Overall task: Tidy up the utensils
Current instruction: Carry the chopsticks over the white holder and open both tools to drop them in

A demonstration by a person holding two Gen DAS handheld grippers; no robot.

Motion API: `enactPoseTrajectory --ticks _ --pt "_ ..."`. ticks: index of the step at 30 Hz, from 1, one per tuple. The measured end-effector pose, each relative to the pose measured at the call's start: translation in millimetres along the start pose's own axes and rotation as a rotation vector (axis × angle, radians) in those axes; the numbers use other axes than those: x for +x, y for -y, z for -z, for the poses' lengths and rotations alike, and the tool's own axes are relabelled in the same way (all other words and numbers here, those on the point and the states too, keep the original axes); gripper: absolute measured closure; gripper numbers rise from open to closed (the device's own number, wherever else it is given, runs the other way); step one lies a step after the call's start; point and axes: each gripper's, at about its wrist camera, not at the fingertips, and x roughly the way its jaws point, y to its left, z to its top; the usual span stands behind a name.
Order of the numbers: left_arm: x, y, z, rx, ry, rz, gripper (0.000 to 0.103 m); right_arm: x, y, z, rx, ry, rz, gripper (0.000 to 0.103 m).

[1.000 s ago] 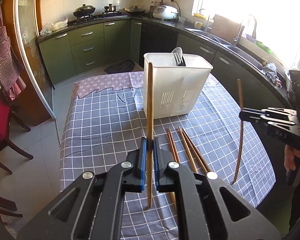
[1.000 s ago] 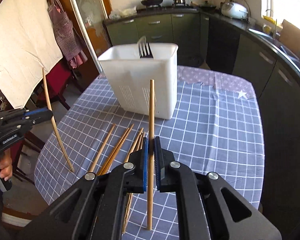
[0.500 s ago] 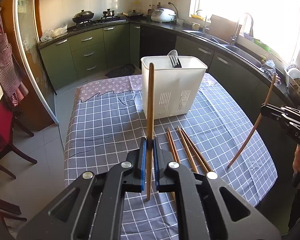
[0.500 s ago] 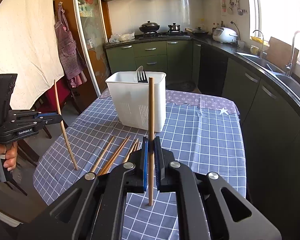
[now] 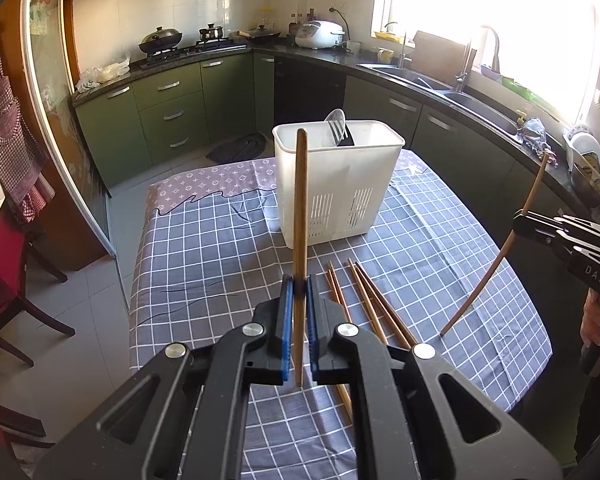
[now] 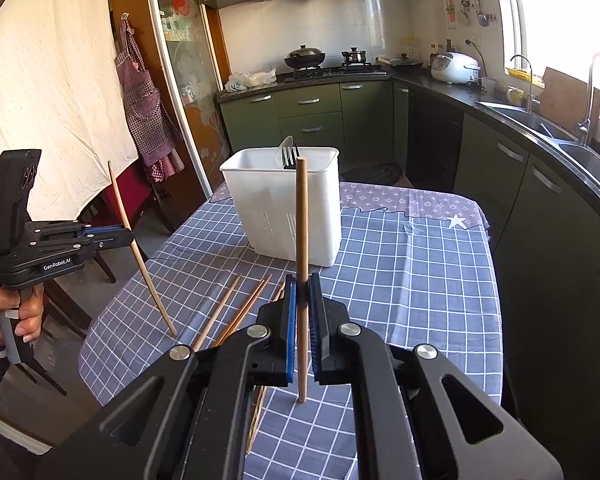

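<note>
Left wrist view: left tool and right tool tilt downward, each clamping one upright chopstick.

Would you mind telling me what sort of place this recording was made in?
Most likely a home kitchen: a gas stove with pots stands on the counter, a sink with a faucet sits under the window, and a rice cooker is beside green cabinets.
</note>
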Motion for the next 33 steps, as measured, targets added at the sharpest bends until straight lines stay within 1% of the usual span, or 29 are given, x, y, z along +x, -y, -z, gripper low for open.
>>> enactPoseTrajectory --ticks 4,9,12,16,19,22,24,26,29,33 --pt "-1 0 -8 0.0 0.003 0.007 0.096 -3 -1 -3 0.001 0.012 -0.011 0.096" --pt "-16 3 -35 0.001 0.042 0.024 0.096 -12 0 -13 0.007 0.04 -0.035 0.096" --pt "-31 6 -60 -0.003 0.076 0.049 0.096 -17 -1 -18 0.002 0.049 -0.043 0.096" --pt "-53 11 -104 -0.005 0.131 0.081 0.096 -19 -3 -19 -0.003 0.045 -0.053 0.096" --pt "-65 14 -136 -0.003 0.198 0.071 0.096 -20 0 -17 0.002 0.042 -0.058 0.096" --pt "-69 17 -166 -0.014 0.26 0.058 0.096 -21 5 -18 0.009 0.045 -0.061 0.096" --pt "-64 18 -180 -0.02 0.298 0.038 0.096 -24 7 -21 0.013 0.053 -0.063 0.096" --pt "-50 19 -187 -0.019 0.308 0.013 0.096 -29 9 -27 0.018 0.066 -0.072 0.096" --pt "-19 16 -188 -0.026 0.288 -0.029 0.096 -39 9 -38 0.019 0.093 -0.085 0.096" --pt "21 7 -180 -0.046 0.234 -0.064 0.096 -55 8 -68 0.014 0.16 -0.089 0.096"
